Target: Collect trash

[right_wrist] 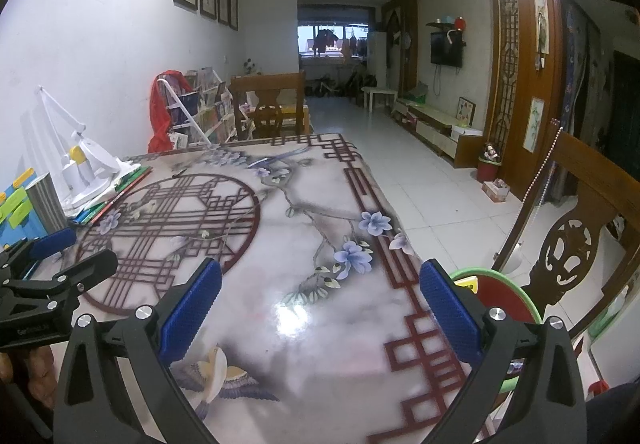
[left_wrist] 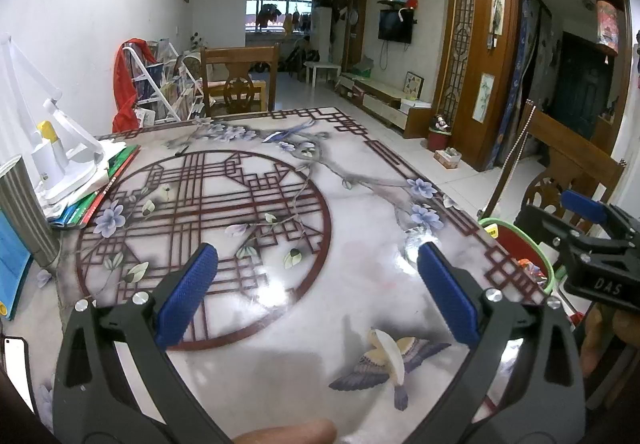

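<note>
- Left wrist view: the left gripper [left_wrist: 316, 288] hangs low over the tabletop [left_wrist: 352, 268], its 2 blue pads spread wide with nothing between them.
- Right wrist view, same deal: the right gripper [right_wrist: 320, 308] is spread wide too and holds nothing, sitting over the glossy painted surface near the right edge.
- Each gripper shows up at the side of the other's view, so they're side by side.
- Just off the tabletop's right edge there's a green-rimmed bin [right_wrist: 516, 294] with a red inside, some colourful scraps in it [left_wrist: 530, 268]. Can't tell what they are.
- Further back on the left: a stack of books [left_wrist: 100, 183] with a white desk lamp [left_wrist: 60, 147] on top.
- Far end: a wooden chair [right_wrist: 272, 107] tucked behind the tabletop.
</note>
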Motion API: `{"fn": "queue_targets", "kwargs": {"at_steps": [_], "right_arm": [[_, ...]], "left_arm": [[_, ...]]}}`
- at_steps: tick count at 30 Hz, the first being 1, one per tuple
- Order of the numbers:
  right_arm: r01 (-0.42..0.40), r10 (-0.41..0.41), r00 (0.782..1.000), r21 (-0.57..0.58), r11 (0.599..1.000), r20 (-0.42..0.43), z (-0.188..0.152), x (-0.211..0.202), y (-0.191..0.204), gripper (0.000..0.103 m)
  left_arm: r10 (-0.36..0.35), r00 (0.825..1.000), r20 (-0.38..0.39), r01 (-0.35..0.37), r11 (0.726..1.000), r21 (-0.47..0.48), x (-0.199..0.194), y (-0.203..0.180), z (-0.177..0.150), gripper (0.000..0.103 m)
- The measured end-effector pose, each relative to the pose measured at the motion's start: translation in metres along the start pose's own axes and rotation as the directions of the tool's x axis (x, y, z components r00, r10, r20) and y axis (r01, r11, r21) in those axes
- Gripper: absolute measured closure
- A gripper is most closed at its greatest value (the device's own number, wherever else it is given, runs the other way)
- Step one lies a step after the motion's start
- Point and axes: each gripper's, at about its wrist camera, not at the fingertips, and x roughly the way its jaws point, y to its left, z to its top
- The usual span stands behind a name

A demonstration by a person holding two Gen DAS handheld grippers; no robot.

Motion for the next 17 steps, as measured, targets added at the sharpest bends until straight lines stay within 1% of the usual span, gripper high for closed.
{"fn": "queue_targets", "kwargs": {"at_steps": [5,8,11,13,17], "right_arm": [[-0.002,0.002,1.000,0.000,1.000,-0.003,-0.0004,0.0003,-0.0005,0.007],[-0.002,0.002,1.000,0.000,1.000,-0.003,-0.0007,0.0008,-0.0006,0.007],[-0.003,0.003,1.000,0.000,1.000,-0.004,-0.0008,0.0010,-0.0005,0.007],[-0.003,0.003,1.000,-0.001,1.000,-0.004,-0.0006,0.0008,-0.0006,0.007],[-0.004,0.004,1.000,0.001,1.000,-0.004,-0.0006,0.0010,-0.0008,0.007]], "left_arm": [[-0.004,1.000,-0.001,0.004,1.000,-0.002,0.0000,0.0000,-0.0018,0.005],[-0.030,1.000,0.006,0.030,0.999,-0.013,-0.0016,0.0009,-0.0035,0.005],[-0.020,1.000,0.009,0.020,1.000,-0.012,-0.0021,0.0017,-0.0035,0.005],[-0.003,1.000,-0.005,0.003,1.000,-0.023,-0.0002,0.0042,-0.0039,0.005],[-0.003,1.000,-0.005,0.003,1.000,-0.022,0.0002,0.0045,-0.0018,0.005]]}}
